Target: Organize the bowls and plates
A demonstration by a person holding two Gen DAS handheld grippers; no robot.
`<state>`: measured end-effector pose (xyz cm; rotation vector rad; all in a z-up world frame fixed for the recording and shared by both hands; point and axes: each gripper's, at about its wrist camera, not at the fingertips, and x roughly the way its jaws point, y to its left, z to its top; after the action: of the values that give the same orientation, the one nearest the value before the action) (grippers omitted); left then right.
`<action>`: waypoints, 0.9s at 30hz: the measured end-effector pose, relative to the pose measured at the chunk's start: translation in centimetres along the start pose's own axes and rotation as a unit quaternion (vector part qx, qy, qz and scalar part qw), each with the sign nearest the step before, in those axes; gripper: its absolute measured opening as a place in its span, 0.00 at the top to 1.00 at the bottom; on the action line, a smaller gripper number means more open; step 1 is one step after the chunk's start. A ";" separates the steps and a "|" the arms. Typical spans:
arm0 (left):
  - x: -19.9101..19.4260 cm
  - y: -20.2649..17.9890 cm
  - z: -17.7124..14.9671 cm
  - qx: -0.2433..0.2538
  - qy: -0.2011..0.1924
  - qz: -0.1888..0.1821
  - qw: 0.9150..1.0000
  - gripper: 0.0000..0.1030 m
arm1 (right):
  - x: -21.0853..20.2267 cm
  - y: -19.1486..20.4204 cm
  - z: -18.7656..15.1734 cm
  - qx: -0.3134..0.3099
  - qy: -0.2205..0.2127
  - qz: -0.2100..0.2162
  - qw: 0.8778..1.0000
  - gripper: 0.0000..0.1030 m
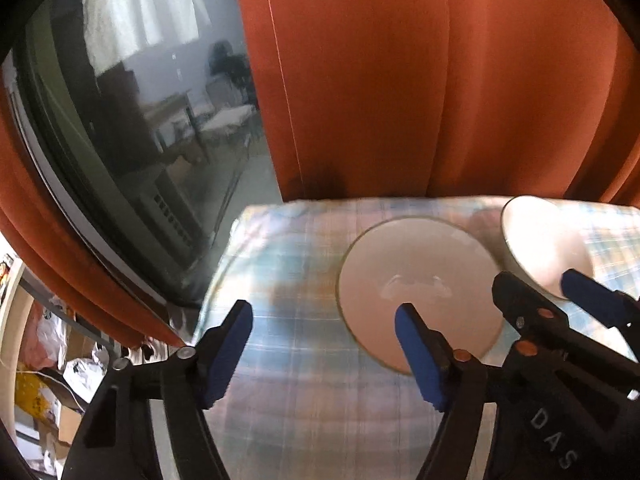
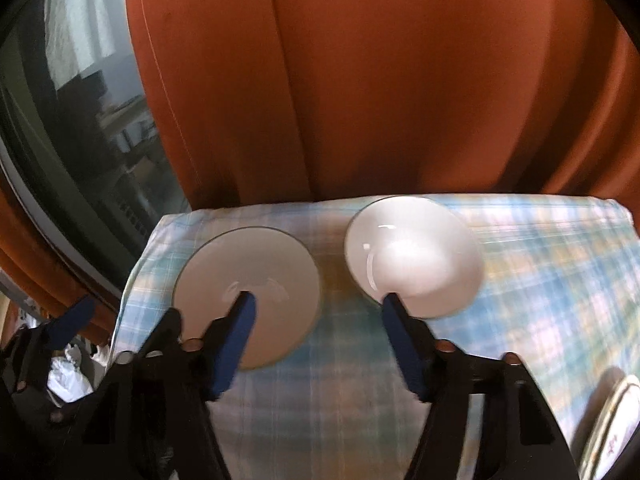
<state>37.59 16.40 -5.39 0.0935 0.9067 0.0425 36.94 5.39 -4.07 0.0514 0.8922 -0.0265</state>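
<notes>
A white plate [image 1: 420, 268] lies flat on the plaid-covered table [image 1: 288, 264]; it also shows in the right wrist view [image 2: 248, 264]. A white bowl [image 1: 540, 240] stands right of it, upright, also in the right wrist view [image 2: 416, 252]. My left gripper [image 1: 324, 332] is open and empty, hovering over the cloth left of the plate, its right finger over the plate's near edge. My right gripper [image 2: 318, 320] is open and empty above the gap between plate and bowl; it also shows at the right of the left wrist view [image 1: 536, 284].
An orange curtain [image 2: 380, 80] hangs right behind the table. A window [image 1: 140, 120] is at the left. Another patterned plate's rim [image 2: 612, 432] shows at the table's near right. Clutter and bags [image 1: 52, 360] lie on the floor past the table's left edge.
</notes>
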 end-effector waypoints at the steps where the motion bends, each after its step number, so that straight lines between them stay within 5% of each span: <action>1: 0.5 0.0 0.1 -0.002 0.005 -0.002 1.000 0.30 | 1.1 -0.1 0.2 0.004 0.012 0.006 1.000 0.42; 11: 4.8 -0.9 1.1 -0.009 0.032 -0.017 0.999 0.56 | 6.6 -0.7 1.0 0.037 0.062 0.024 0.997 0.58; 16: 5.6 -1.3 1.4 -0.013 0.039 -0.025 0.999 0.72 | 7.8 -0.1 1.6 0.024 0.068 0.032 0.997 0.79; 27: 4.6 -0.9 0.6 -0.020 0.063 -0.041 0.997 0.72 | 6.4 -0.1 1.1 0.008 0.077 0.022 0.997 0.82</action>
<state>40.89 15.77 -8.71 0.0153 1.0336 -0.0101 41.84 5.17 -8.35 0.0894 1.0438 0.0125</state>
